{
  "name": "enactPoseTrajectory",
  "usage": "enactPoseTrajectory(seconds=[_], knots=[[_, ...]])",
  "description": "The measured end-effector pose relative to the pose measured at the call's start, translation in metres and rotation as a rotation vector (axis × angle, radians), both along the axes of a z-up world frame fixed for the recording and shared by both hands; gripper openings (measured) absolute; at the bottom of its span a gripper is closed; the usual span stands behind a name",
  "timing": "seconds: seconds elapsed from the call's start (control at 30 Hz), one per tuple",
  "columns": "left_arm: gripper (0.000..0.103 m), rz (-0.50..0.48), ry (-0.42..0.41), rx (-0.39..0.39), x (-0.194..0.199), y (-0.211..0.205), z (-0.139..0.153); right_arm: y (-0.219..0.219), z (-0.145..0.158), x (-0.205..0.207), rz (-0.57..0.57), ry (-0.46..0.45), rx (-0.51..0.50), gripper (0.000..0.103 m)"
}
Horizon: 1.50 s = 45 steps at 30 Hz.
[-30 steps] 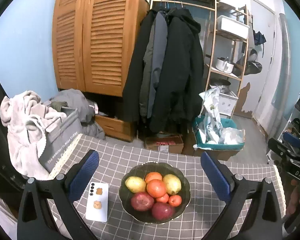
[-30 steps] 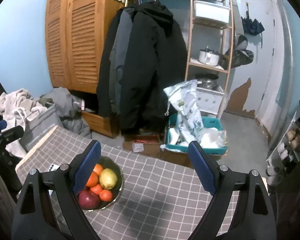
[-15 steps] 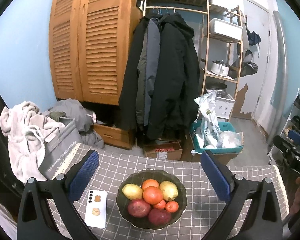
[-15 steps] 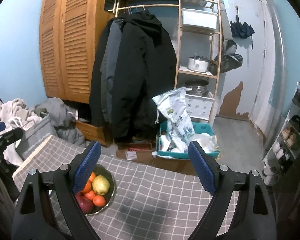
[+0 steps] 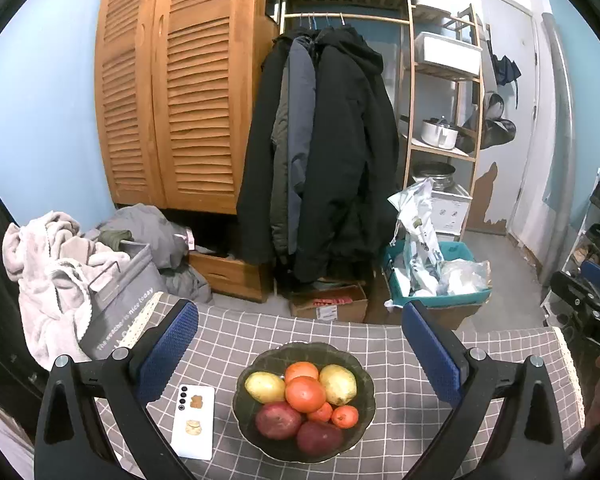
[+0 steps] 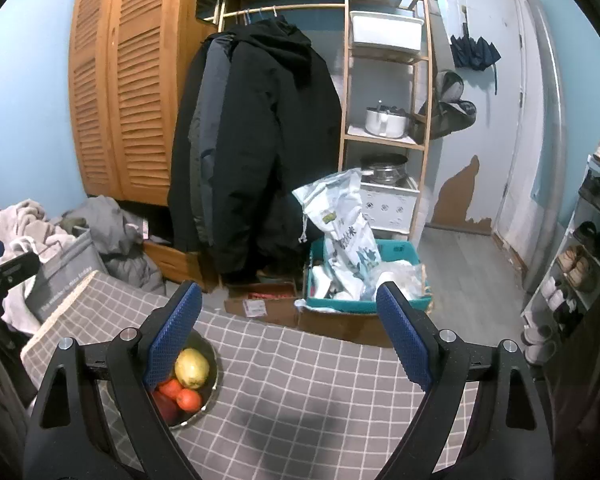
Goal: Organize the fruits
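Left gripper (image 5: 300, 354): jaws spread wide, empty, above heaped fruit bowl (image 5: 364, 396). Risk: fruit dislodged, rolled onto phone (image 5: 193, 422) alongside.

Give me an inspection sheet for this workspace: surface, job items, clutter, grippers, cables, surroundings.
Surface: table under a grey checked cloth.
Job's things: dark bowl piled with two yellow, two dark red and several orange fruits.
Clutter: white phone lying left of the bowl, apart from it.
Grippers: left gripper and right gripper both open, empty, above the table.
Cables: nothing seen.
Surroundings: louvred wardrobe, hanging coats, shelf rack, teal crate.
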State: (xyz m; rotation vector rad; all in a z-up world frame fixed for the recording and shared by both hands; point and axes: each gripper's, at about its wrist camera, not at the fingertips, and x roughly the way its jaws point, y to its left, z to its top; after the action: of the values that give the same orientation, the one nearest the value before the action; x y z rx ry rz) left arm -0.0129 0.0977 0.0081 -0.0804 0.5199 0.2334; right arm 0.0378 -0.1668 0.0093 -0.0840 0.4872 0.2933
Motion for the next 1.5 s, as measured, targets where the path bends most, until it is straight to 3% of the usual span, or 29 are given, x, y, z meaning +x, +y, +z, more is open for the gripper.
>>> enactPoseTrajectory(seconds=[1.5], knots=[[0.102,0.037,-0.011,-0.016,-0.0012,0.0030,0.0041,0.0015,-0.0009,0.0005,0.001,0.005,-0.002,0.088]])
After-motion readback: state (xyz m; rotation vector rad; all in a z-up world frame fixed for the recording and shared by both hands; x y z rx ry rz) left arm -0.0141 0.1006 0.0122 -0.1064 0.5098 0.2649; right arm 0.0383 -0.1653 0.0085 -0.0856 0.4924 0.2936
